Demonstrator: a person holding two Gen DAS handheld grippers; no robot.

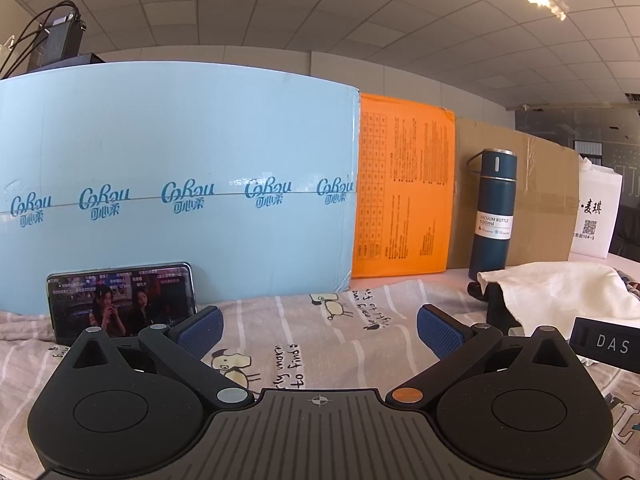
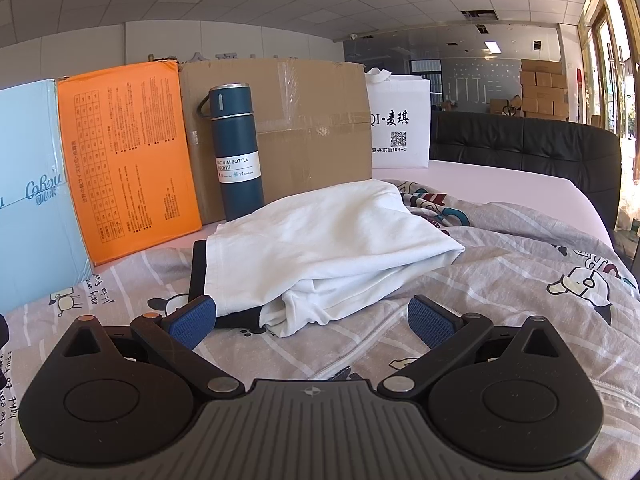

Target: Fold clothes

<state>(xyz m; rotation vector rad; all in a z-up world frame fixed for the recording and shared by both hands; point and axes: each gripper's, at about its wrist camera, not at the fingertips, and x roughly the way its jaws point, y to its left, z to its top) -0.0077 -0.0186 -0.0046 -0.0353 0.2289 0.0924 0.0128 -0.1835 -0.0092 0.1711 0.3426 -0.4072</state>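
A white garment with black trim (image 2: 320,248) lies bunched on a grey cartoon-print sheet (image 2: 520,280), just beyond my right gripper (image 2: 314,320), which is open and empty; its left fingertip is close to the garment's near edge. In the left wrist view the same garment (image 1: 560,292) lies at the right, and my left gripper (image 1: 320,332) is open and empty over the printed sheet (image 1: 300,340), well left of the garment.
A blue vacuum bottle (image 2: 238,152) stands behind the garment against a cardboard box (image 2: 304,128). An orange box (image 2: 128,160), a light blue box (image 1: 180,184) and a white bag (image 2: 400,120) line the back. A phone (image 1: 122,304) leans on the blue box.
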